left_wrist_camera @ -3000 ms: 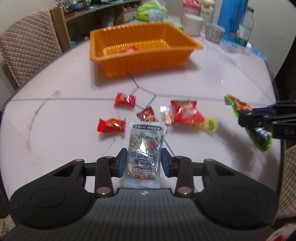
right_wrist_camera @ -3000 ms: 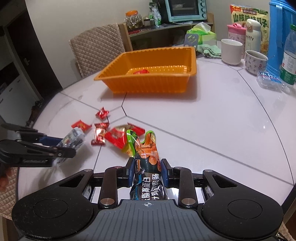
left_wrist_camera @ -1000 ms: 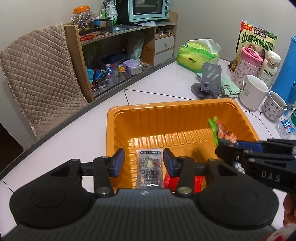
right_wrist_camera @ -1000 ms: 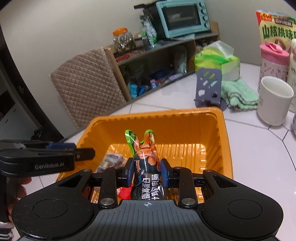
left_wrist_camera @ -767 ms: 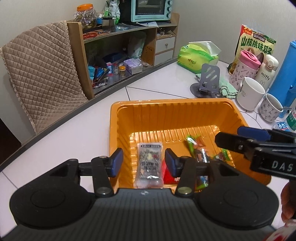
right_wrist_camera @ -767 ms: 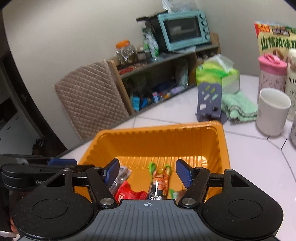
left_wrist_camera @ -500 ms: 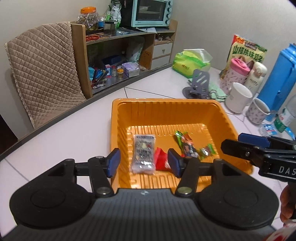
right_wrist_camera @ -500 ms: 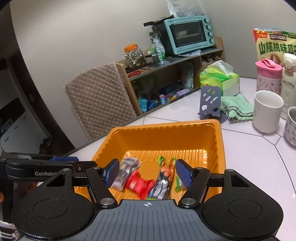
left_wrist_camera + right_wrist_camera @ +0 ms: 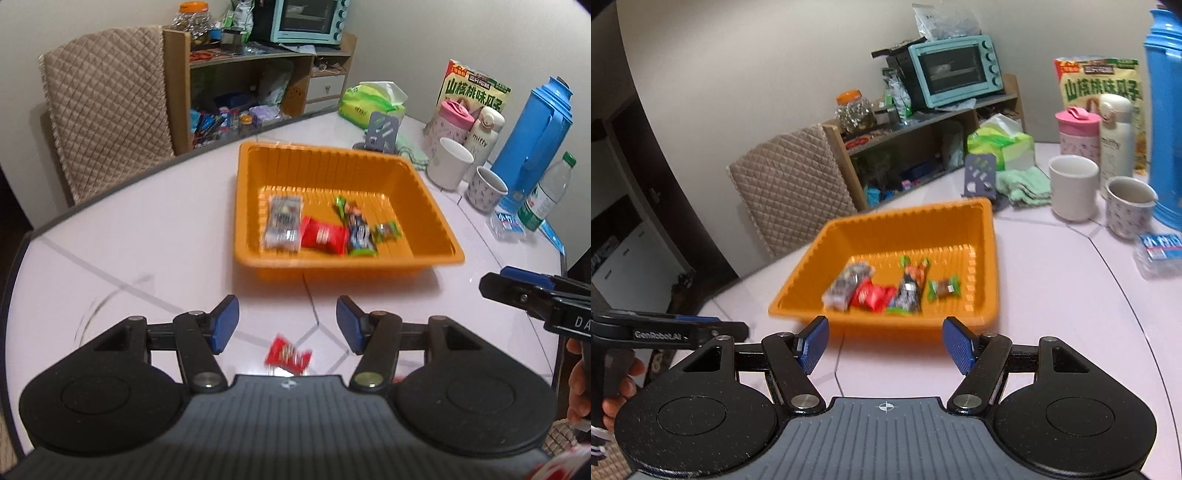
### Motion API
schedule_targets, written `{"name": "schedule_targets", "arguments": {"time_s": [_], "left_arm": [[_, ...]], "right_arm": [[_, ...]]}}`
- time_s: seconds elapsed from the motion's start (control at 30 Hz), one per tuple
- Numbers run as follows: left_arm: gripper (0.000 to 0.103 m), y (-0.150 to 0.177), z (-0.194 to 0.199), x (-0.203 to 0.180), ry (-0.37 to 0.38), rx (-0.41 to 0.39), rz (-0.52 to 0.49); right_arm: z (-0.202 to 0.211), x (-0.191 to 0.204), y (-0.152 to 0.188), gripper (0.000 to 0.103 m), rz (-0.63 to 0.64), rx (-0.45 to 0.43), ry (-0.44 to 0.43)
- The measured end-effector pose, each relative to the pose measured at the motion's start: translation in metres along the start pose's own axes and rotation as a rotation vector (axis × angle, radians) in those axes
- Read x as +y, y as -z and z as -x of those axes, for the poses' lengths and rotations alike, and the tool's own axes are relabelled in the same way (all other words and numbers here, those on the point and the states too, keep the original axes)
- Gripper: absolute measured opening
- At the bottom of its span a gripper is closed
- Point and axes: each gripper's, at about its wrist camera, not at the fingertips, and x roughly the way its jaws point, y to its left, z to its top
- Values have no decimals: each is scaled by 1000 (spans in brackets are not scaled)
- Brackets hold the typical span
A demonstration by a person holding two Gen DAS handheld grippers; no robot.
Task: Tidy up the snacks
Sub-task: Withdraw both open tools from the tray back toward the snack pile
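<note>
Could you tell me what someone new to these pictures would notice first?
The bright orange basket in the middle of the white table stands out, with four snack packets lying inside, among them a red packet. Nearer the camera, the left gripper hangs open over a lone red candy on the table.

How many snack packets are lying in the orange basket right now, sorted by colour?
In the orange basket:
Clear/grey packet: 1
Red packet: 1
Dark packet with green ends: 1
Small green-ended candy: 1
Total: 4
</note>
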Motion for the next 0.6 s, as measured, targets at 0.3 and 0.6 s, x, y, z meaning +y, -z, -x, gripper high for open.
{"name": "schedule_targets", "arguments": {"time_s": [0.3, 0.6], "left_arm": [[55, 55, 40, 0, -49, 39, 36], [55, 99, 64, -6, -66, 67, 77]], "right_arm": [[38, 7, 40, 68, 4, 51, 11], [53, 18, 75, 68, 9, 116, -7]]}}
